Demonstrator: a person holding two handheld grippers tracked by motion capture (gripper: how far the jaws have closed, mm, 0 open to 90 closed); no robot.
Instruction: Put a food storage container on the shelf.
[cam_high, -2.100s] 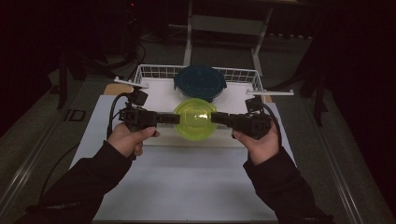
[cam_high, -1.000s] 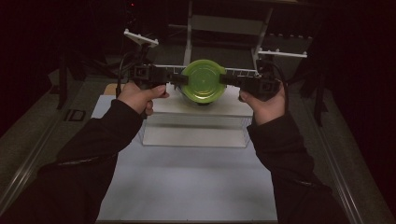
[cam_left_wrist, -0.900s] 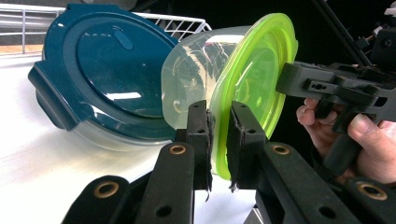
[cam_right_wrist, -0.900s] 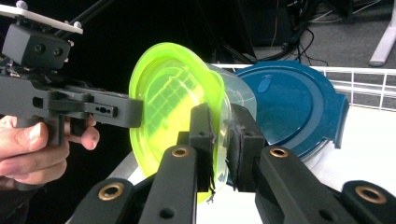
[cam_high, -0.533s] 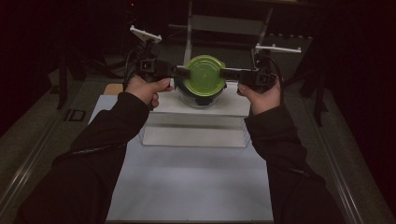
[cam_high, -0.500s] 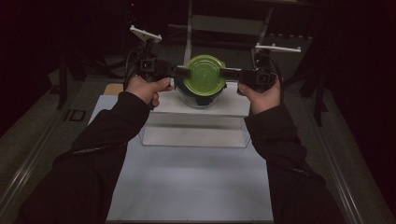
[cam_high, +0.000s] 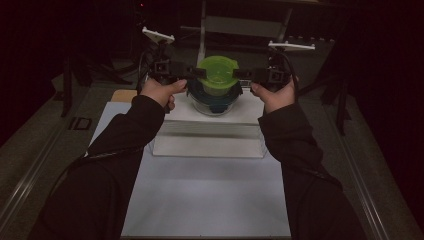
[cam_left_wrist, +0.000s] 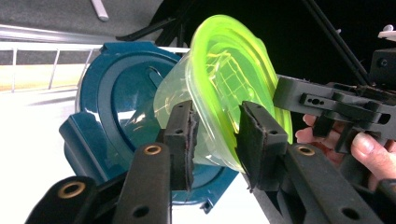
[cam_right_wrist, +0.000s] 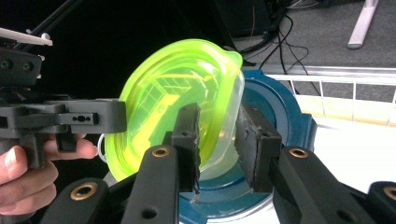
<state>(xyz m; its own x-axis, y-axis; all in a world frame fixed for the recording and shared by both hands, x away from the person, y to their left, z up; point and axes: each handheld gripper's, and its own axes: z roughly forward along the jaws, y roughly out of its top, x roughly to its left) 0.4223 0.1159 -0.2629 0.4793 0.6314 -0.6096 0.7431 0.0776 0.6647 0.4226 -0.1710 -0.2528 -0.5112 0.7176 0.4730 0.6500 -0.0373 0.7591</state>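
A clear container with a lime-green lid (cam_high: 218, 75) is held from both sides over a blue-lidded glass container (cam_high: 215, 99). My left gripper (cam_high: 197, 72) is shut on its left rim and my right gripper (cam_high: 239, 74) on its right rim. In the left gripper view the jaws of the left gripper (cam_left_wrist: 215, 135) pinch the clear wall just under the green lid (cam_left_wrist: 233, 79), with the blue lid (cam_left_wrist: 116, 107) behind. The right gripper (cam_right_wrist: 217, 135) clamps the same container (cam_right_wrist: 173, 93) in front of the blue lid (cam_right_wrist: 280, 112). It is tilted; whether it touches the blue lid I cannot tell.
The blue-lidded container sits on a raised white platform (cam_high: 210, 135) at the far end of the white table mat (cam_high: 210, 195). A white wire basket rail (cam_right_wrist: 336, 70) runs behind it. A tan pad (cam_high: 124, 95) lies at the left. Stand legs and cables lie beyond the table.
Both grippers have lifted the green-lidded container from the near side of the platform and carried it away from the person to over the blue-lidded container. In the last half second it barely moved.
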